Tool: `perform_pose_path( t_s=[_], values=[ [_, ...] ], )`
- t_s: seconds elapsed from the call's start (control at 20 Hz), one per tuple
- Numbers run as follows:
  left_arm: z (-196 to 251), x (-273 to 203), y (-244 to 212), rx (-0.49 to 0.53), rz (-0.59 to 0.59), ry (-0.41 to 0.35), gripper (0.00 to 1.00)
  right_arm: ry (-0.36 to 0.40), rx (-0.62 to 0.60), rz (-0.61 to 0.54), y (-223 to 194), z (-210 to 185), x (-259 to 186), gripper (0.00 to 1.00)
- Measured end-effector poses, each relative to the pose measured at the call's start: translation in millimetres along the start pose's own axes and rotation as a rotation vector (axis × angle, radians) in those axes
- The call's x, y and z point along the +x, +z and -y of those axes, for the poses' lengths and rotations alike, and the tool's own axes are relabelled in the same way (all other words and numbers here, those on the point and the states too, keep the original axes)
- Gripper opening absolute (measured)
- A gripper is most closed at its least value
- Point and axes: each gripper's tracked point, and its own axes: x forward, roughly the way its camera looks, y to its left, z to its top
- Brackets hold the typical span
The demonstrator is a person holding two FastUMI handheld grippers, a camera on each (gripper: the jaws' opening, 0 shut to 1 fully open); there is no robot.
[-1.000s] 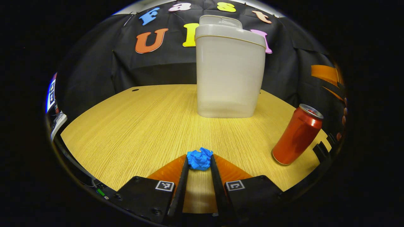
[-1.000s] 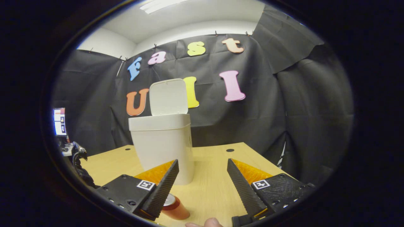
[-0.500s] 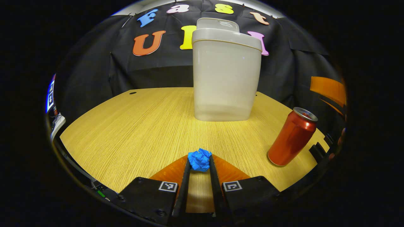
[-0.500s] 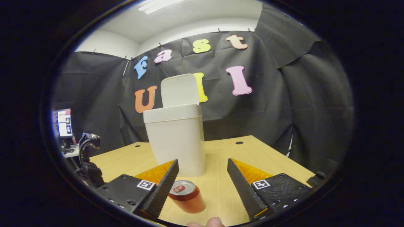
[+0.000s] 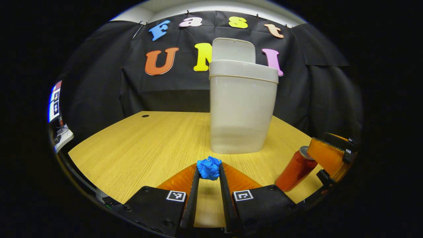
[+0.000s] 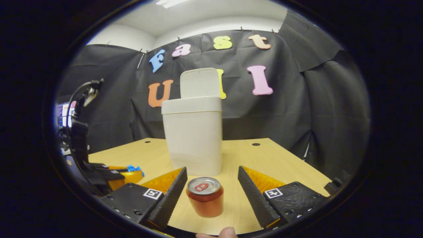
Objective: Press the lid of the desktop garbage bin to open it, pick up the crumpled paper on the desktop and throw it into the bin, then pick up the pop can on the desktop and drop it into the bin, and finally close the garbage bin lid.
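Since a second ago the right gripper (image 6: 211,185) has come down so the red pop can (image 6: 205,196), then at its left finger, now stands upright on the wooden desktop (image 5: 138,148) between its wide-apart fingers, untouched. The left gripper (image 5: 208,172) stays clamped narrow on the blue crumpled paper (image 5: 209,168) at its fingertips, just above the desktop. Beyond both stands the pale garbage bin (image 5: 243,109), its lid (image 5: 233,49) upright and open; its contents cannot be told.
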Motion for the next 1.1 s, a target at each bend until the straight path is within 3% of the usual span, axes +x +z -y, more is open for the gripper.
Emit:
perform_pose_path(
  t_s=[0.25, 0.3, 0.35, 0.85, 1.0, 1.1],
  values=[
    [-14, -3, 25, -0.003, 0.057, 0.029, 0.38, 0.004, -0.023, -0.066, -24, -9, 7, 0.96],
    [-16, -4, 28, -0.002, 0.066, 0.03, 0.42, 0.005, -0.026, -0.076, -28, -10, 8, 0.96],
    [-17, -5, 32, -0.001, 0.075, 0.03, 0.38, 0.005, -0.026, -0.088, -32, -10, 10, 0.96],
    [-38, -12, 74, -0.005, 0.171, 0.064, 0.38, 0.011, -0.024, -0.209, -81, -11, 23, 0.96],
    [-38, -13, 91, 0.008, 0.204, 0.062, 0.42, -0.003, -0.032, -0.219, -87, -8, 26, 0.96],
    [-34, -15, 105, -0.003, 0.225, 0.04, 0.37, -0.007, -0.03, -0.227, -89, -5, 28, 0.96]
  ],
)
